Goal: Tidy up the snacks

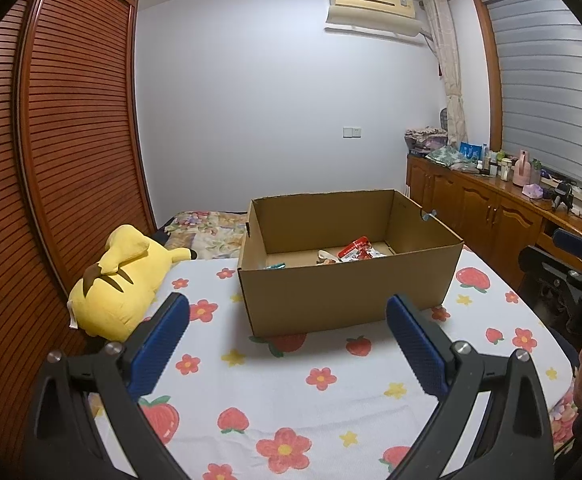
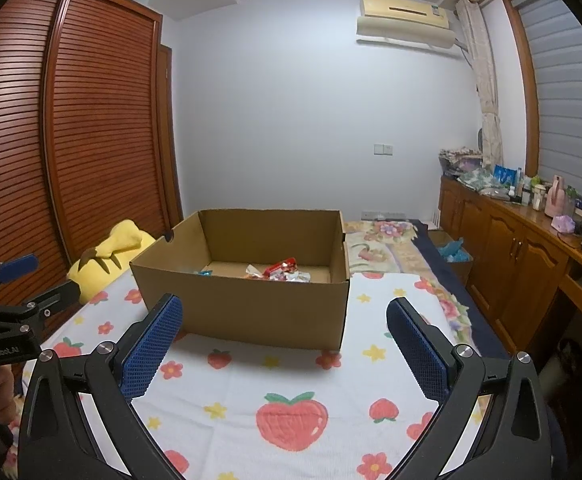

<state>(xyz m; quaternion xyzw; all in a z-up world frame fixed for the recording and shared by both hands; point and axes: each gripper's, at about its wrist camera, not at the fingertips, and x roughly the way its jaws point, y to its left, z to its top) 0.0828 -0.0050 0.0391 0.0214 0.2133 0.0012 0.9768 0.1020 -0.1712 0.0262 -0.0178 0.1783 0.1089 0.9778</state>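
Snack packets [image 1: 357, 251] are already dropped inside the cardboard box [image 1: 347, 296]; nothing's gripped by the left gripper [image 1: 287, 320] or right gripper [image 2: 285, 320], both spread wide in front of it, so it's probably nearly done.

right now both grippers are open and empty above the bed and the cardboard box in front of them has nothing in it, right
Not quite: the cardboard box is not empty. The left wrist view shows a red and white snack packet and other wrappers on its floor. The left gripper and right gripper are indeed open and empty.
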